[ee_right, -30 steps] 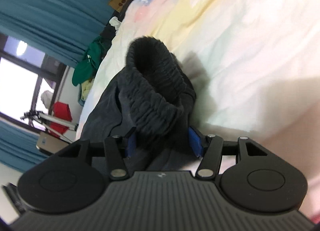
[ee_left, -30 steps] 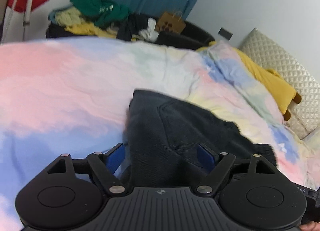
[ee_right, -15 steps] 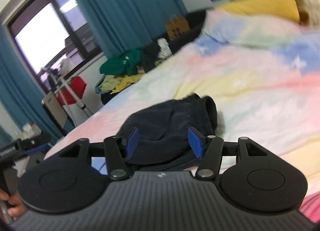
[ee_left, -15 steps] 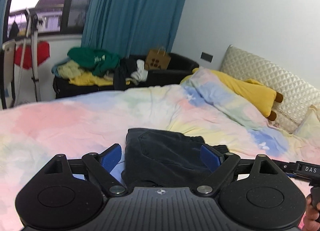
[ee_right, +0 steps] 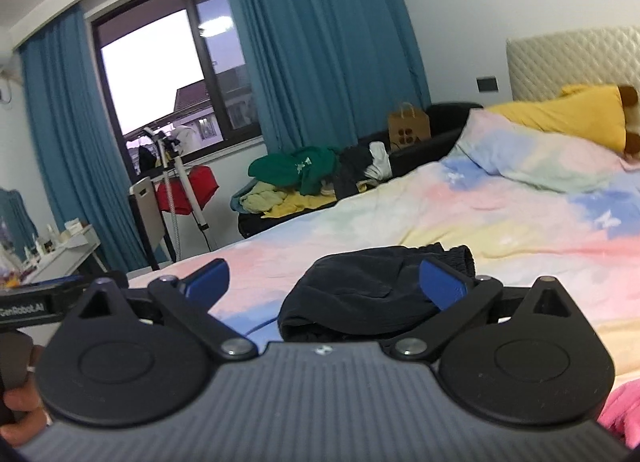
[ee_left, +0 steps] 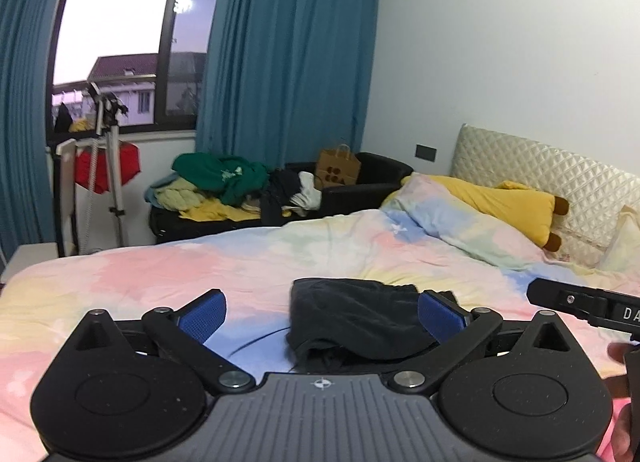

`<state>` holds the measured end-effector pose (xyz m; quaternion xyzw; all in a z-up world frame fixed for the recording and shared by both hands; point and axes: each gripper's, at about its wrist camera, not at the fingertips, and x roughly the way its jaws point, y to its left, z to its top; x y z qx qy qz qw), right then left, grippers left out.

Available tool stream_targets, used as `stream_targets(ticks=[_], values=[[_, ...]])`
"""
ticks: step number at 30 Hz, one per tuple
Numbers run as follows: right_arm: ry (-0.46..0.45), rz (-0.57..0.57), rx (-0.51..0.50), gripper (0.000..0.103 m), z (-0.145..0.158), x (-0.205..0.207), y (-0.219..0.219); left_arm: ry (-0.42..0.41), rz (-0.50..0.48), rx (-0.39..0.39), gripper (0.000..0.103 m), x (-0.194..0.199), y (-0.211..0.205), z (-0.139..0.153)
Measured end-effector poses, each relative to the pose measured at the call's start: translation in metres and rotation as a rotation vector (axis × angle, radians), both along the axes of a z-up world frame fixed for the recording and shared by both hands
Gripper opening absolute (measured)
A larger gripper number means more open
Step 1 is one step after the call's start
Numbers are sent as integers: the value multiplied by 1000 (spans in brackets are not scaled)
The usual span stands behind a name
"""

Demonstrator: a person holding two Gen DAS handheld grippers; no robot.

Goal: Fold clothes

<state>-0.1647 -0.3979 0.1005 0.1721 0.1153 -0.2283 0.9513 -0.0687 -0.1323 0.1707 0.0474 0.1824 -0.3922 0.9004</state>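
A folded dark navy garment (ee_left: pixel 360 318) lies on the pastel tie-dye bedspread (ee_left: pixel 240 262); it also shows in the right wrist view (ee_right: pixel 368 286). My left gripper (ee_left: pixel 322 316) is open and empty, raised above and in front of the garment, blue pads wide apart. My right gripper (ee_right: pixel 324 280) is also open and empty, held back from the garment. The right gripper's body (ee_left: pixel 588 308) shows at the left view's right edge, and the left gripper's body (ee_right: pixel 36 302) at the right view's left edge.
A pile of clothes (ee_left: pixel 224 186) lies on a dark sofa with a paper bag (ee_left: pixel 338 168) beyond the bed. A yellow pillow (ee_left: pixel 508 202) lies by the quilted headboard (ee_left: pixel 552 170). A tripod (ee_left: pixel 108 166) and a white table (ee_right: pixel 64 250) stand near the window.
Both grippers let go of the dark garment, opened wider and pulled back and up from the bed. The garment now lies folded on the bedspread.
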Motion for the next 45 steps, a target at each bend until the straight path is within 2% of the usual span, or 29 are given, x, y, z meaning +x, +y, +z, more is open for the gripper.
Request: stream_targets(ticks=[10,18,23,28,37,45], values=[[70,-50,-126,103,-31,17,63,-67,45,42,103,-21,46,-27],[120,-91,-192,103,-74,43,85,-59,85,6,103,-2,63,-66],[151,-93,-216,103,-97,55,94,-53,87,46,103,12,56,-96],[155,-101,-216,103,-104,57,94,-27,78,68,103,20,48,-113],[170,-127,-247,103,-107,56,98,-14,100,75,103,28,47,-117],[157,-140,-191,103,-107,53,89,-19,100,83,103,25,46,-117]])
